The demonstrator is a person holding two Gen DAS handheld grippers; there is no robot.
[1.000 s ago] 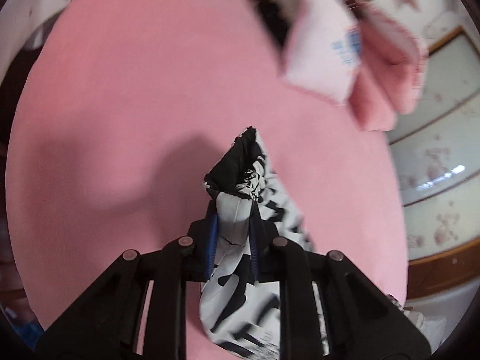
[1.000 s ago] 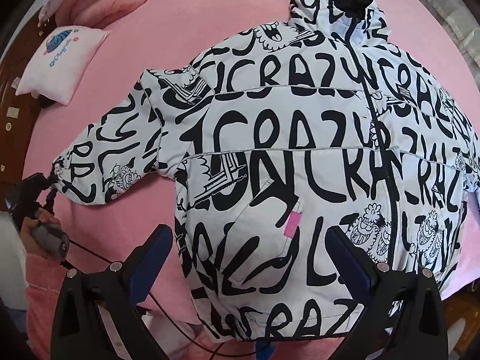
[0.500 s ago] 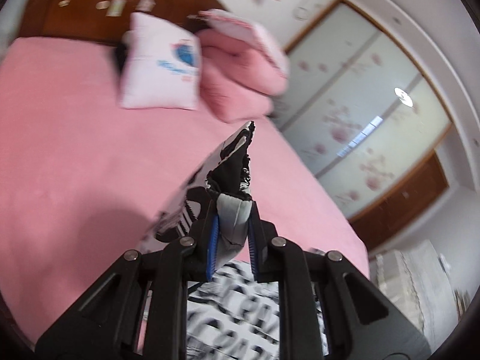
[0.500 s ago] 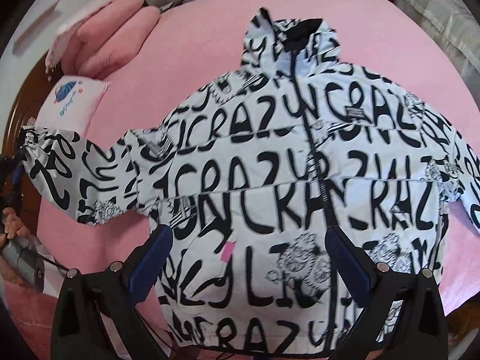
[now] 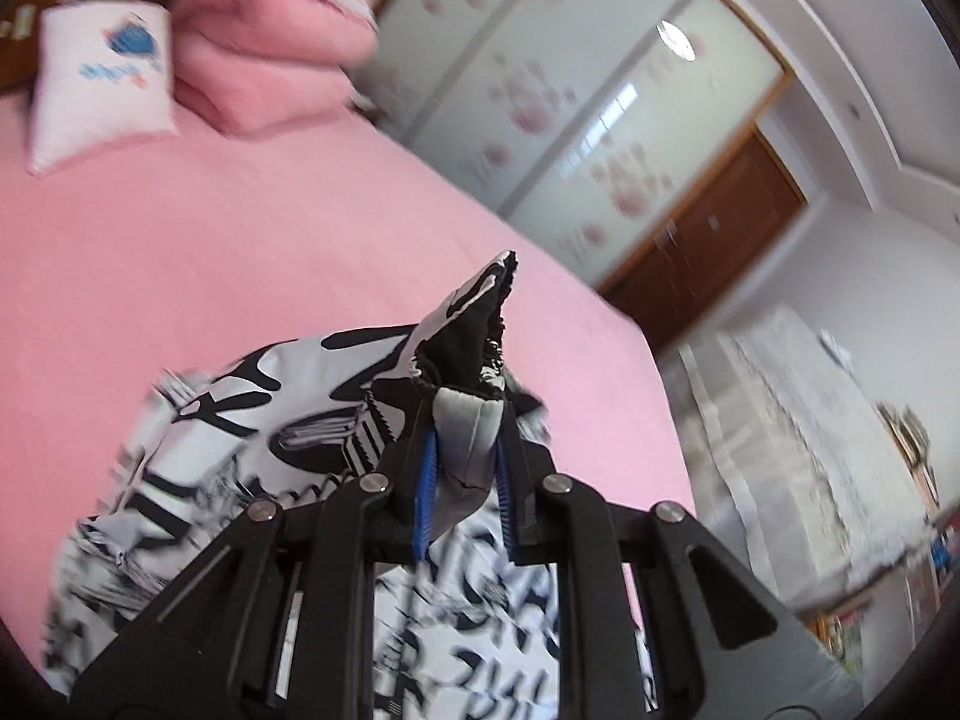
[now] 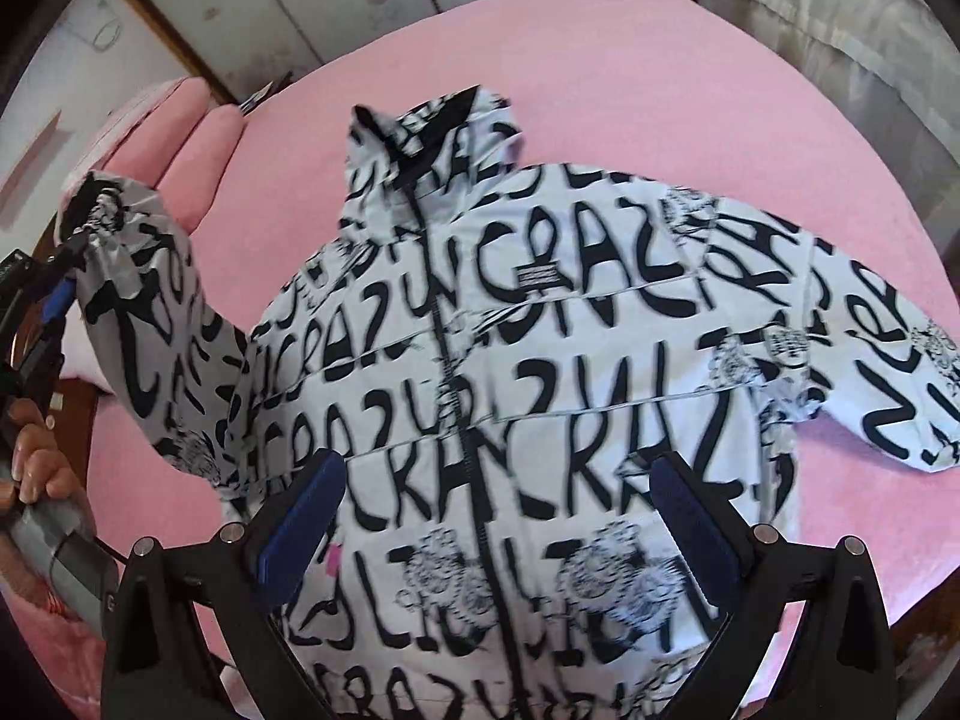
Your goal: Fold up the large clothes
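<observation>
While the pink bed (image 6: 690, 90) fills most of both views, a white jacket (image 6: 540, 360) printed with black lettering lies front-up across it, zipped, collar pointing toward the far pillows (image 5: 264, 60). Its one sleeve (image 6: 138, 324) is lifted off the bedding, the other sleeve (image 6: 870, 372) lies spread flat. At the raised cuff (image 5: 474, 348), the left gripper (image 5: 462, 474) is clamped tight on the fabric. Above the jacket's hem, the right gripper (image 6: 498, 516) hangs with its jaws spread wide, holding nothing.
</observation>
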